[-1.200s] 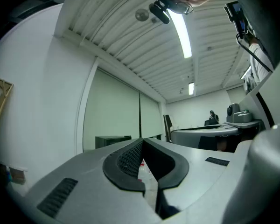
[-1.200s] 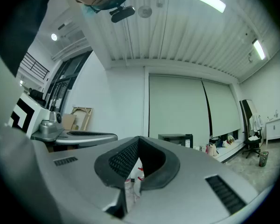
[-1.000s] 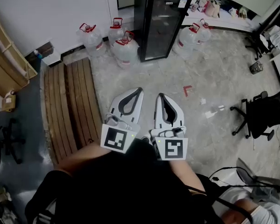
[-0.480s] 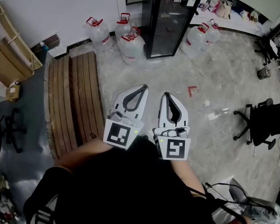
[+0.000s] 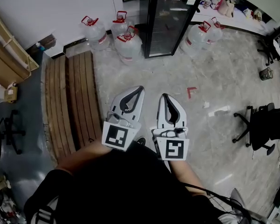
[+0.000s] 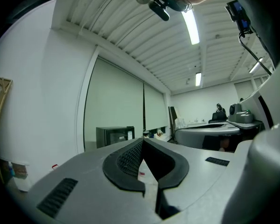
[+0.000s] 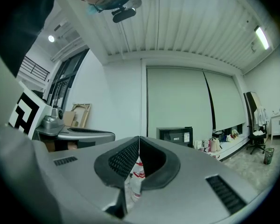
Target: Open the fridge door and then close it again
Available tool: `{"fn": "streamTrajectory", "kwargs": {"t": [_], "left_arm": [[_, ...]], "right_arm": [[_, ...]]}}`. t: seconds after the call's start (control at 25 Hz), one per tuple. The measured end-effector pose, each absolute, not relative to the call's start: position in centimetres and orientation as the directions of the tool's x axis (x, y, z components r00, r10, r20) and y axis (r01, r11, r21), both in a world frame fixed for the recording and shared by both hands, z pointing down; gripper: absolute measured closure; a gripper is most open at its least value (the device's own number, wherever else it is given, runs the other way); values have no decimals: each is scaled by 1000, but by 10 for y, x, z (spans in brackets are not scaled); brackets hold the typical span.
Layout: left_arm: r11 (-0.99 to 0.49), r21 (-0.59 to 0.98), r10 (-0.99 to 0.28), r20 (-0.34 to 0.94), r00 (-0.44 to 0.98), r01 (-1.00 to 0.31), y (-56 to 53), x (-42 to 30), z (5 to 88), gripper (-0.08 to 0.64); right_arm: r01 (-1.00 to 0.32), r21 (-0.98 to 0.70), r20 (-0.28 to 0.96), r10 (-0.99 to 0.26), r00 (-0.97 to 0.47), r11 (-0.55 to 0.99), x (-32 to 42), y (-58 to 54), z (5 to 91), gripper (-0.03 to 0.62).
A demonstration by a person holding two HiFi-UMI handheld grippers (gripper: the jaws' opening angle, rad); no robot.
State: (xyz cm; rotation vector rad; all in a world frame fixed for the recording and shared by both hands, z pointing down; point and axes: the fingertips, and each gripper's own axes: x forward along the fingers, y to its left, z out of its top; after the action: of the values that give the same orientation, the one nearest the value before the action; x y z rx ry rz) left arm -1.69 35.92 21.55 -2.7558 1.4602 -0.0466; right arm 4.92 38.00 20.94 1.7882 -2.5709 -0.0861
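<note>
— Pale stone floor (image 5: 214, 78) is filling the head view, and the fridge (image 5: 170, 20) is standing at the far wall, its glass door looking shut. Both claws are hanging well apart from it.
— What are the claws doing?
— The left claw (image 5: 140, 89) and the right claw (image 5: 163, 96) are both clenched, tips touching, gripping nothing.
— What are you counting?
— 1 fridge and 5 water jugs (image 5: 128, 45), with 3 crowding the fridge's left side and 2 its right. Also 1 slatted wooden platform (image 5: 70, 101) and 1 office chair (image 5: 263, 125).
— Risks?
— I'm judging the door could be swinging into the jugs. I cannot tell which side it is hinged on. Feet could also be catching the platform's edge on the approach.
— And the left gripper view?
— Pads are meeting at the tip with nothing between them, and the fridge (image 6: 114, 136) is sitting small beyond.
— The right gripper view?
— Much the same: pads are pressing together, the fridge (image 7: 176, 136) is standing far behind, and jugs (image 7: 137, 171) are showing through the gap behind the tips. Clenched claws are likely to be sliding off a handle unless they are loosening first. The handle is too small to make out.
</note>
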Motion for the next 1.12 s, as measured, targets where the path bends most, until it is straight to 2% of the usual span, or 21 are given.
{"fn": "streamTrajectory", "kwargs": {"t": [0.4, 0.72, 0.84, 1.0, 1.12], "left_arm": [[-596, 37, -801, 32, 597, -802, 186, -36, 239, 554], [-631, 34, -775, 31, 632, -775, 57, -57, 238, 554], [-623, 44, -780, 35, 625, -781, 22, -59, 247, 554], [-613, 26, -787, 66, 613, -790, -21, -46, 261, 554], [-605, 12, -793, 80, 604, -796, -54, -28, 262, 554]], "right_arm": [[-952, 64, -19, -953, -302, 301, 35, 198, 209, 577], [-969, 37, -48, -968, -246, 245, 27, 74, 198, 577], [-973, 13, -6, -973, -230, 230, 31, 42, 212, 577], [-967, -8, 31, -966, -256, 256, 43, 3, 234, 577], [-958, -30, 13, -958, -285, 285, 54, -34, 232, 577]]}}
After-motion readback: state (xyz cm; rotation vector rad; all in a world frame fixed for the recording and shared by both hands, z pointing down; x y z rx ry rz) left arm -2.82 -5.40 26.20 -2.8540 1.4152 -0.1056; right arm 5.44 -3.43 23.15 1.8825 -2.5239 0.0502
